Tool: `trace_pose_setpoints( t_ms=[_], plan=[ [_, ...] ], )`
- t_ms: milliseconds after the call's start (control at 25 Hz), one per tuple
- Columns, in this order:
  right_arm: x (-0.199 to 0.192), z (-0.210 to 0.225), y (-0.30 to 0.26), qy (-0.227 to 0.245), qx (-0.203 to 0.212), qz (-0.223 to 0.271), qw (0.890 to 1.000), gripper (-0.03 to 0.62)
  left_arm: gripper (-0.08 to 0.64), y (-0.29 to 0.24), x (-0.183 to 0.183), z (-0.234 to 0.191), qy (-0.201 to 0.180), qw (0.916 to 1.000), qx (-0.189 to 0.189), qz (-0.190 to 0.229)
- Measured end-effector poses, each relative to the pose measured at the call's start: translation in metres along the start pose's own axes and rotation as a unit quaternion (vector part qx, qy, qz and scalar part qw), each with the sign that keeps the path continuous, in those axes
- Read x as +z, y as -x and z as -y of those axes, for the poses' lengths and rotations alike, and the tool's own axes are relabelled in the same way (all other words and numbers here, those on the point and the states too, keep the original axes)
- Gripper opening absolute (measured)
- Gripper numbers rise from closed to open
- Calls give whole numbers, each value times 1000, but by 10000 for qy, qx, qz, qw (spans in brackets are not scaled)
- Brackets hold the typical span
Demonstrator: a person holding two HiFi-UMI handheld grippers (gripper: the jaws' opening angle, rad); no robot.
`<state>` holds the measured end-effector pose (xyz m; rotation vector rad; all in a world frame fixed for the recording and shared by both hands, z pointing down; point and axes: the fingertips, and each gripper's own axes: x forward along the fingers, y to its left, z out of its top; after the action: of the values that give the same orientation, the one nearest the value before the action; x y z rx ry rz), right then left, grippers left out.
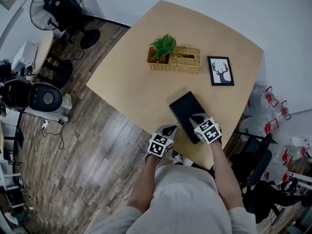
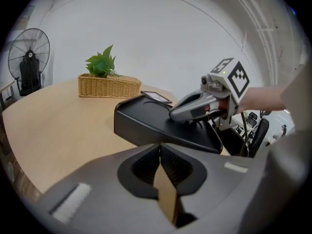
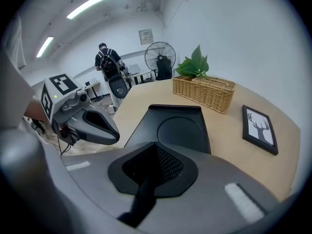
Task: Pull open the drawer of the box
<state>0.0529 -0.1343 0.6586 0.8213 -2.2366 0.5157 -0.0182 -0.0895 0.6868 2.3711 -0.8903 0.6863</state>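
A flat black box [image 1: 186,112] with a round recess in its lid lies near the table's front edge; no drawer front shows, and in the left gripper view the box [image 2: 146,126] looks closed. My right gripper [image 1: 197,119] is shut and rests over the box's near end; in its own view the box [image 3: 178,126] lies right ahead of the closed right gripper [image 3: 156,145]. My left gripper [image 1: 170,129] is shut, empty, just left of the box at the table edge. Its own view shows the left gripper [image 2: 160,145] pointing at the box's side, with the right gripper [image 2: 174,115] on the lid.
A wicker basket [image 1: 181,61] with a green plant [image 1: 164,45] stands mid-table, and a framed deer picture [image 1: 220,70] lies to its right. Off the table's left are a fan [image 1: 56,6] and equipment on the wooden floor; a chair [image 1: 256,160] is at right.
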Motion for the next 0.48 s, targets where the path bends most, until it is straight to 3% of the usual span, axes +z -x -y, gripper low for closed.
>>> trace_pose_setpoints(
  t_ms=[240,480],
  plan=[
    [-1,0,-3,382,-202,157,9989,2,55,-1,-2,-3,-106,9999,5,69],
    [-4,-5,-5,449,-345,243,9981,2,55,-3,-3,5,-316,9994,-149,84]
  ],
)
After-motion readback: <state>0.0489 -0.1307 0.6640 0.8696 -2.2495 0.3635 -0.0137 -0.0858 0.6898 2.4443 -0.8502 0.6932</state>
